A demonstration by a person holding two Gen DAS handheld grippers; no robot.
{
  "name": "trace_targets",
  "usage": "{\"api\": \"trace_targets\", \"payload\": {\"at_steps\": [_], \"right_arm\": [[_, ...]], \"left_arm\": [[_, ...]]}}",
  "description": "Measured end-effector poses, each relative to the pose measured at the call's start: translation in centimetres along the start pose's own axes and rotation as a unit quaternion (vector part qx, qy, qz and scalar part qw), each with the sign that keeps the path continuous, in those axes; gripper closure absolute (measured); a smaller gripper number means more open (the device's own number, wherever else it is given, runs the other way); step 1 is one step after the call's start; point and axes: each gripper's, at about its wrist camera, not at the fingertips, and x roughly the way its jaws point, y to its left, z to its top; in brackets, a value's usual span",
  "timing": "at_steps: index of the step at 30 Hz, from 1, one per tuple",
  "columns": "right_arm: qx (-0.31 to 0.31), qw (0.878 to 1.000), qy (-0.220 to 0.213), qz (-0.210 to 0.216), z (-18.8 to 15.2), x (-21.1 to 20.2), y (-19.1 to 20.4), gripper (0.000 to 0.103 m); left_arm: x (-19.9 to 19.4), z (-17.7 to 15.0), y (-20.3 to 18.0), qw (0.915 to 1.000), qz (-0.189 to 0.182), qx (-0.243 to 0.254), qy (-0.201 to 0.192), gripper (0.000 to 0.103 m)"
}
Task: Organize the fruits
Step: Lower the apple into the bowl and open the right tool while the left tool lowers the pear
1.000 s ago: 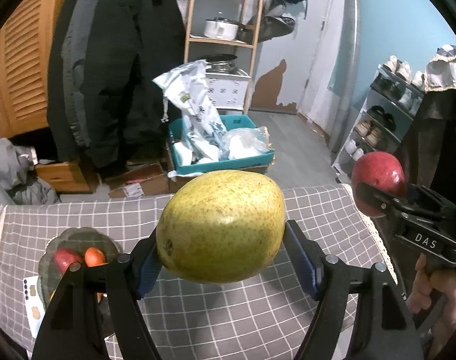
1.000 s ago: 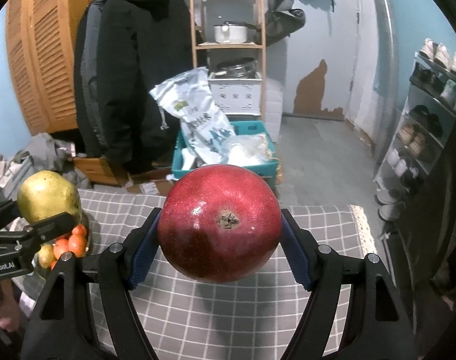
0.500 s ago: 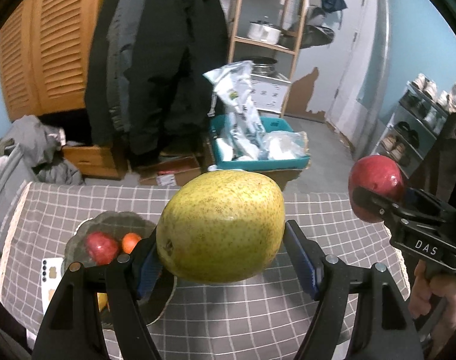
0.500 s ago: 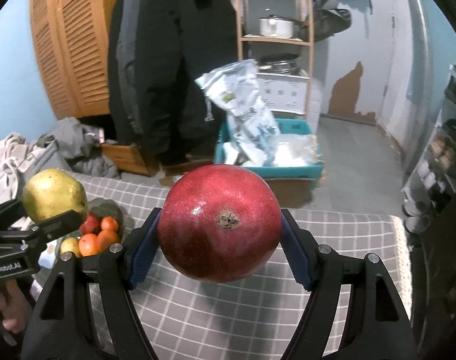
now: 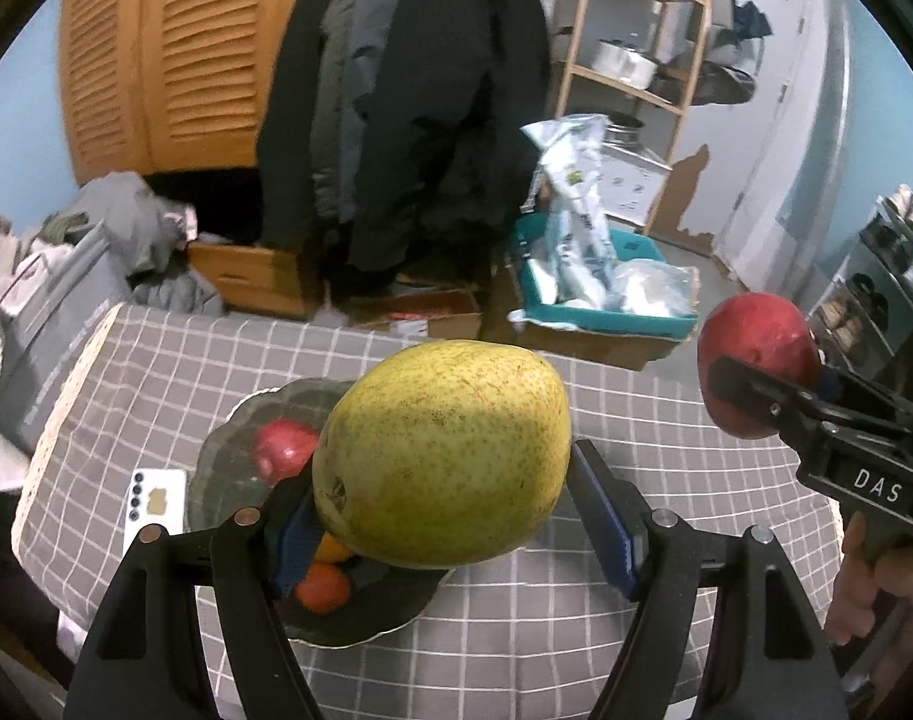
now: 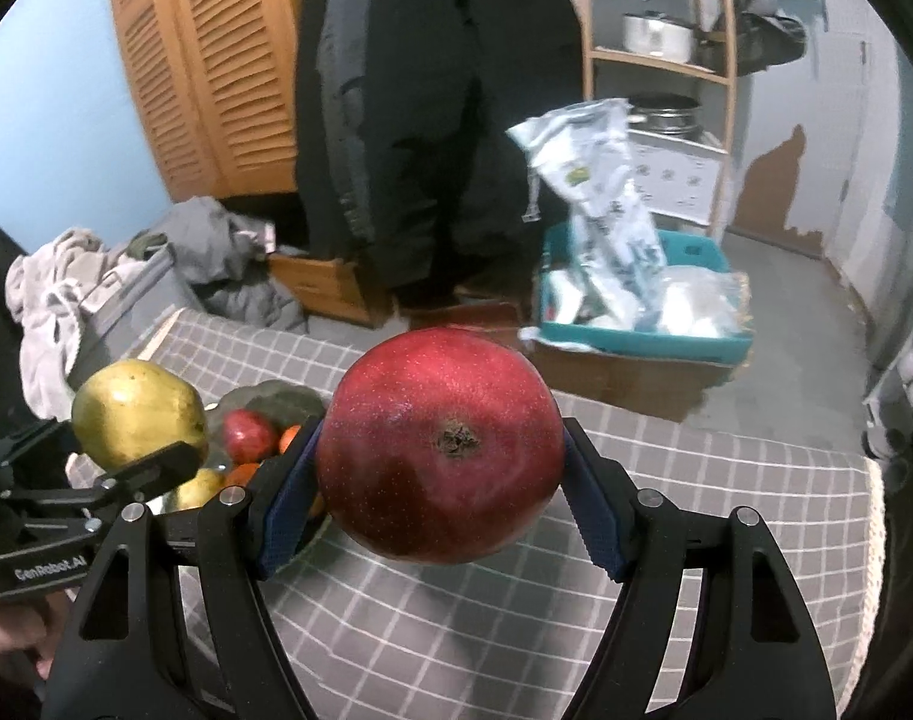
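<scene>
Pale blue walls meet orange louvred wardrobe doors, with dark coats hanging in front. A wooden shelf unit stands by a grey floor; a patch of wall there looks peeled, perhaps bare plaster.

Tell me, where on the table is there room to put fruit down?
Bare checked tablecloth lies right of the grey plate, out to the table's far right edge. The plate itself is crowded with a red apple and oranges; a white phone sits beside it.
</scene>
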Motion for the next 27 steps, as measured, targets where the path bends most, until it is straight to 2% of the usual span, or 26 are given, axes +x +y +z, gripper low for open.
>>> {"api": "trace_targets", "payload": {"at_steps": [15,27], "right_arm": [[-0.044,0.997,0.054,0.037,-0.2,6.8,6.9,0.028],[-0.054,0.992,0.103,0.056,-2.0,11.0,9.7,0.028]], "left_arm": [[4.0,-3.1,6.9,0.9963,0.028,-0.053,0.061,0.026],[5.4,-4.6,10.7,0.9915,0.045,-0.087,0.085,0.026]]}}
